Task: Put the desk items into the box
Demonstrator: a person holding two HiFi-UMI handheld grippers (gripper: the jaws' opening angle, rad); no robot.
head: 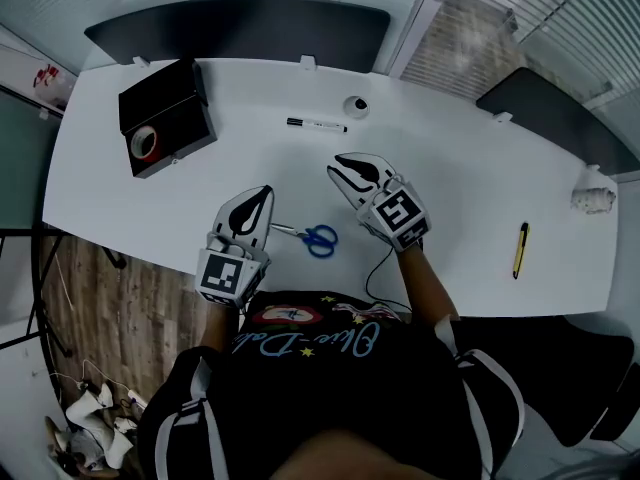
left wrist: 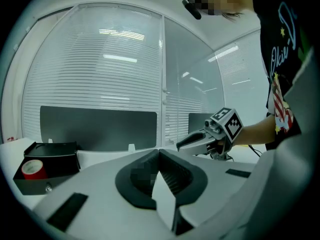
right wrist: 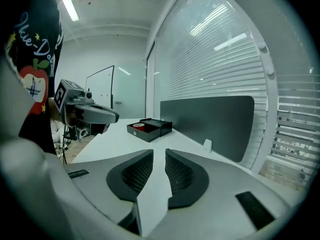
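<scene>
A black box [head: 165, 118] stands open at the desk's far left with a red tape roll [head: 145, 143] inside. Blue-handled scissors [head: 315, 238] lie near the front edge, between my two grippers. My left gripper [head: 267, 191] hovers just left of the scissors, its tips together with nothing in them. My right gripper [head: 334, 166] hangs above the desk beyond the scissors, its jaws a little apart and empty. The left gripper view shows the box [left wrist: 50, 161], the tape [left wrist: 33, 169] and the right gripper [left wrist: 184, 144]. In the right gripper view the box [right wrist: 150, 129] lies ahead, with the left gripper [right wrist: 111, 116] at the left.
A black marker [head: 316, 124] and a small round object [head: 356, 105] lie toward the back of the white desk [head: 460, 178]. A yellow-and-black pen [head: 520, 250] and a white lump [head: 592, 198] sit at the right. Dark partitions [head: 240, 28] line the far edge.
</scene>
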